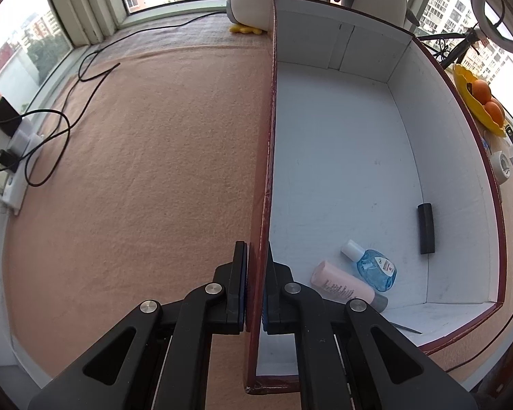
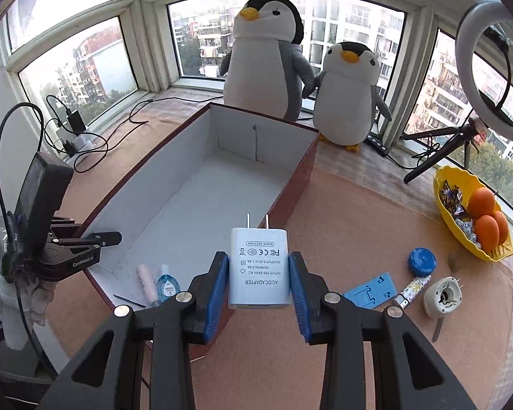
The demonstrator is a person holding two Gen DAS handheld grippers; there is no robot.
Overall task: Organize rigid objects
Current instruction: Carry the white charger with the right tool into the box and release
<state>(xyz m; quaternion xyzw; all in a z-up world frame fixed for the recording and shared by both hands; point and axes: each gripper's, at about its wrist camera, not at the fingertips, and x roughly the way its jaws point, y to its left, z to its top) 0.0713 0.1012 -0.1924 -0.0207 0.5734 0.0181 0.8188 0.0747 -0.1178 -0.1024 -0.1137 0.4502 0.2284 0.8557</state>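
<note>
Both tools share one build: matte black plastic linkage arms with triangular cut-outs, joined by round silver pivot screws. The right gripper [image 2: 259,275] carries ribbed blue pads [image 2: 216,294] on the inner faces of its black fingers. The left gripper [image 1: 256,285] shows only thin blue edges of its pads. In the right wrist view, the left gripper [image 2: 111,238] bears white "GenRobot.AI" lettering, a boxy black camera housing [image 2: 39,198] and a looping black cable [image 2: 1,157]. A white glove [image 2: 3,300] covers the hand beneath.
</note>
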